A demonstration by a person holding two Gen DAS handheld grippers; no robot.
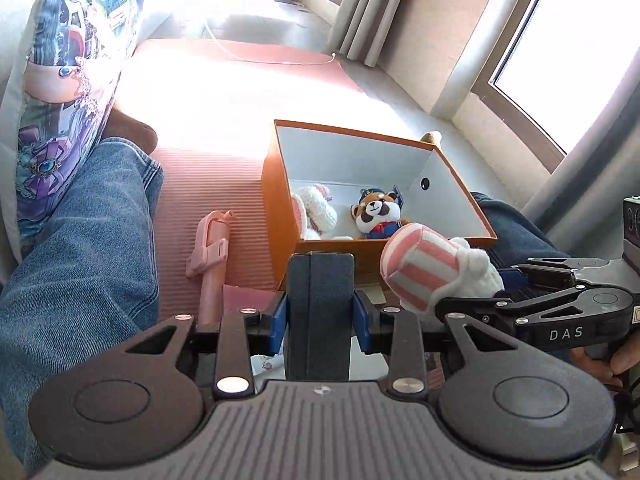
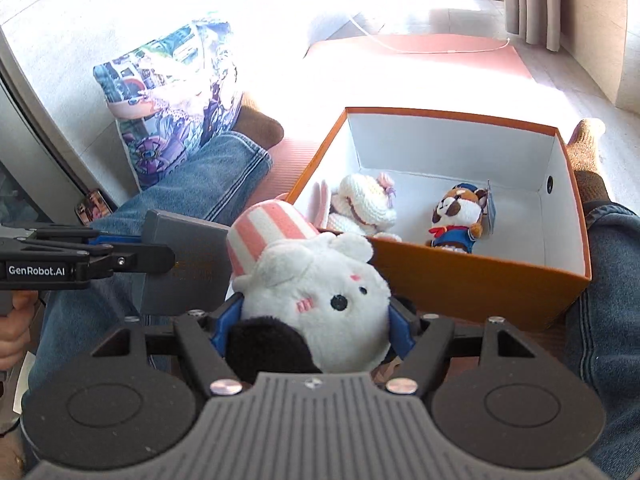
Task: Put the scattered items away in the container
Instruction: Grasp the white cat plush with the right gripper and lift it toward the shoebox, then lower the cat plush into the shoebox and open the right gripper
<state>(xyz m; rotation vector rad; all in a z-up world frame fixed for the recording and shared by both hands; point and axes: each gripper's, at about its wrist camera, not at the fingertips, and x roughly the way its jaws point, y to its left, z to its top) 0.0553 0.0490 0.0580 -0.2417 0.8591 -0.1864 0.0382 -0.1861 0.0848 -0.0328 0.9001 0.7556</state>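
Observation:
An orange box (image 1: 280, 208) with a white inside stands on the pink mat; it also shows in the right wrist view (image 2: 460, 276). Inside lie a raccoon plush (image 1: 380, 214) (image 2: 458, 216) and a white knitted toy (image 1: 316, 212) (image 2: 364, 206). My left gripper (image 1: 320, 316) is shut on a dark grey box (image 1: 320, 300) (image 2: 180, 264), held just before the orange box's near wall. My right gripper (image 2: 316, 320) is shut on a white plush with a pink-striped hat (image 2: 312, 292) (image 1: 432, 276), held beside the dark grey box, near the orange box's near left corner.
A pink handled tool (image 1: 210, 264) lies on the ribbed mat (image 1: 200, 176) left of the orange box. The person's jeans-clad legs (image 1: 80, 240) (image 2: 608, 280) flank the box. A printed cushion (image 1: 60, 92) (image 2: 172, 96) leans at the left. Curtains (image 1: 360, 12) and windows stand at the right.

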